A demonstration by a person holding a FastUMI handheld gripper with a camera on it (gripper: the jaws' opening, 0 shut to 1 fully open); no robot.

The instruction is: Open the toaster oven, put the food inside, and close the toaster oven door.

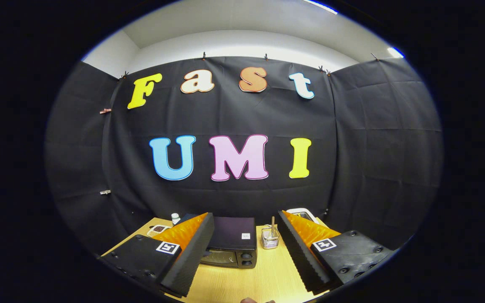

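A: Clutter first, what stands on the counter (263, 273) around the oven?

B: A small wire holder (270, 238) with a stick upright in it stands just right of the toaster oven (233, 247), lower centre of the frame. To the left, behind the left finger, there is a small white-capped bottle (175, 218) and a pale tray (157, 230) with something dark in it. A white-edged thing (303, 213) peeks out behind the right finger; I cannot tell what it is.

A: Anything in the way?

B: The left finger (192, 252) overlaps the oven's left end, so that part of its front is hidden. At the very bottom of the frame a sliver of something skin-coloured (254, 300) pokes in; too little shows to name it.

A: Which way does the oven face?

B: Its front faces the camera, long axis running left to right across the counter, back toward the black cloth wall.

A: And its look?

B: Dark, boxy, flat top with a small white sticker (246, 236) near the right rear corner. A glass door takes up the front, shut as far as I can see, with two round knobs at the right end.

A: The gripper (244, 261)?

B: Jaws spread wide, holding nothing, orange inside with black ridged pads. The oven sits just ahead of them, between the two fingers but beyond the tips
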